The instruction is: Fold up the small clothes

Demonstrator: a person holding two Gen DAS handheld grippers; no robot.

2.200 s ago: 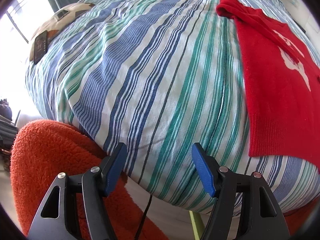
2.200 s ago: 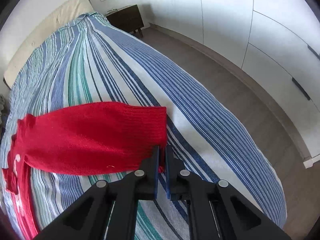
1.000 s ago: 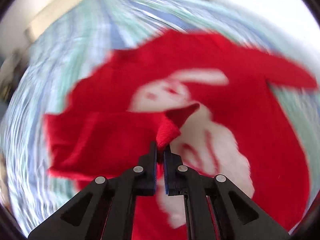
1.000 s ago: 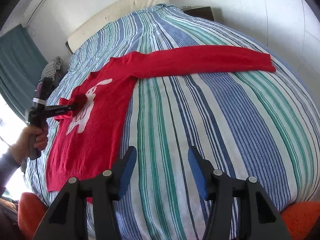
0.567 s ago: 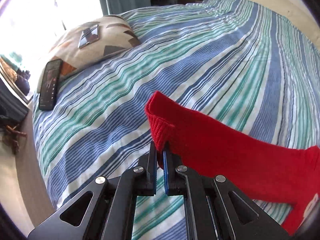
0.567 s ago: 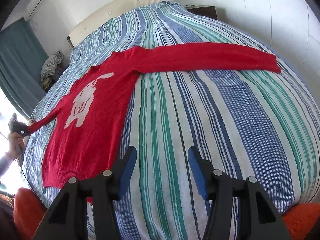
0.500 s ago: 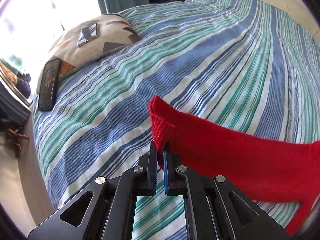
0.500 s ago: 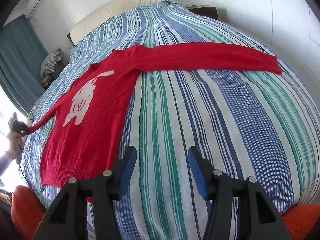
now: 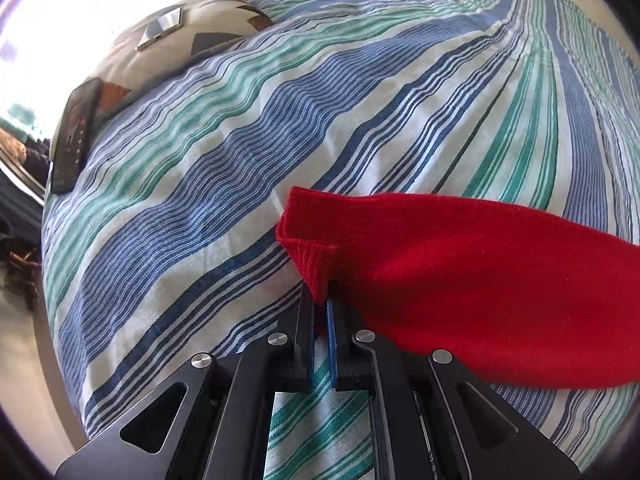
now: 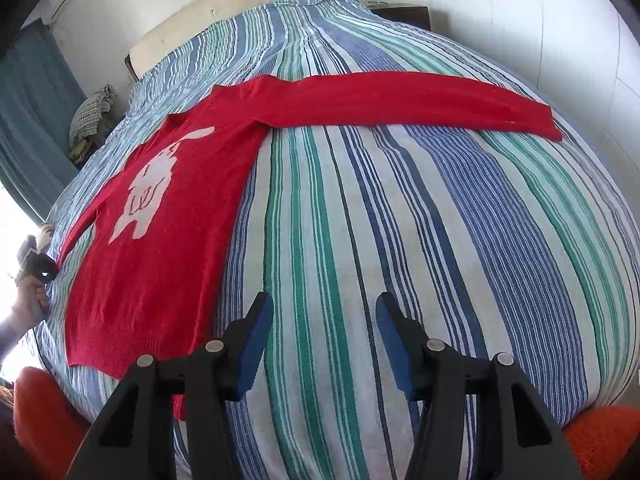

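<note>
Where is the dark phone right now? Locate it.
In the left wrist view, the phone lies at the far left, at the edge of the striped bedspread, against the patterned pillow.

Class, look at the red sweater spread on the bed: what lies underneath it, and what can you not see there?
The red sweater lies flat on the striped bedspread, which shows all around it. The part of the bedspread under the sweater is covered, so whether anything else lies beneath cannot be seen.

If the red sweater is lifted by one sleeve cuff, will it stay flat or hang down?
The red sweater is a soft knit, so it would probably droop. Its cuff already buckles in the left gripper. It looks light and likely drags across the striped bedspread.
</note>
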